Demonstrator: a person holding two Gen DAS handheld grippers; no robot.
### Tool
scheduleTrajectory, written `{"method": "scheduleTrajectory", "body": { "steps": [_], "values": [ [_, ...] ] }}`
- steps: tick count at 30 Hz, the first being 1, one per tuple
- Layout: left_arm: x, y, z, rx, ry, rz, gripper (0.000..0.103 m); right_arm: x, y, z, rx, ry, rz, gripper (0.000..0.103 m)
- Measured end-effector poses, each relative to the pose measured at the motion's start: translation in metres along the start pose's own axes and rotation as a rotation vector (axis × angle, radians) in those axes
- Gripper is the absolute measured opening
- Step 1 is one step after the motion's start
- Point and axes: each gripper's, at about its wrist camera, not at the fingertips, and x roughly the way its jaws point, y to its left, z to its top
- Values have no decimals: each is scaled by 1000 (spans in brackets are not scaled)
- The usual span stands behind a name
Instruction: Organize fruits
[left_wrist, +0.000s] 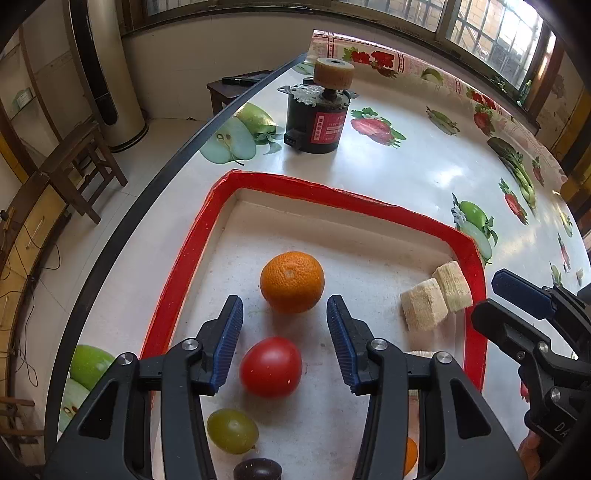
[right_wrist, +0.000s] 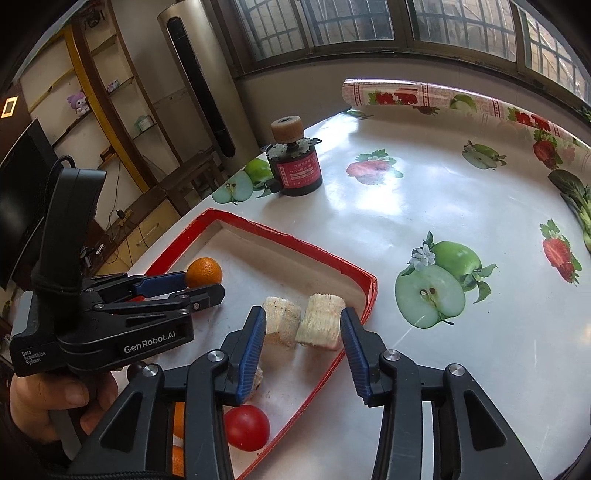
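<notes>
A red-rimmed white tray lies on the table. In it are an orange, a red tomato, a green grape and two pale cut fruit chunks. My left gripper is open and empty, above the tray between the orange and the tomato; it also shows in the right wrist view. My right gripper is open and empty, just short of the two chunks; it also shows in the left wrist view.
A black motor with a tan wheel on top stands beyond the tray. The fruit-printed tablecloth covers the table. The table's dark edge runs along the left; a wooden stool stands on the floor beyond it.
</notes>
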Motion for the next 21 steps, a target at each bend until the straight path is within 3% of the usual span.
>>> {"method": "scheduleTrajectory", "body": {
  "steps": [5, 17, 21],
  "values": [
    [-24, -1, -17, 1, -42, -15, 54, -21, 2, -9, -26, -21, 23, 53],
    [-85, 6, -74, -24, -129, -51, 55, -60, 5, -38, -140, -42, 58, 65],
    [-98, 4, -93, -20, -141, -53, 57, -70, 9, -48, -205, -46, 77, 75]
  ]
}}
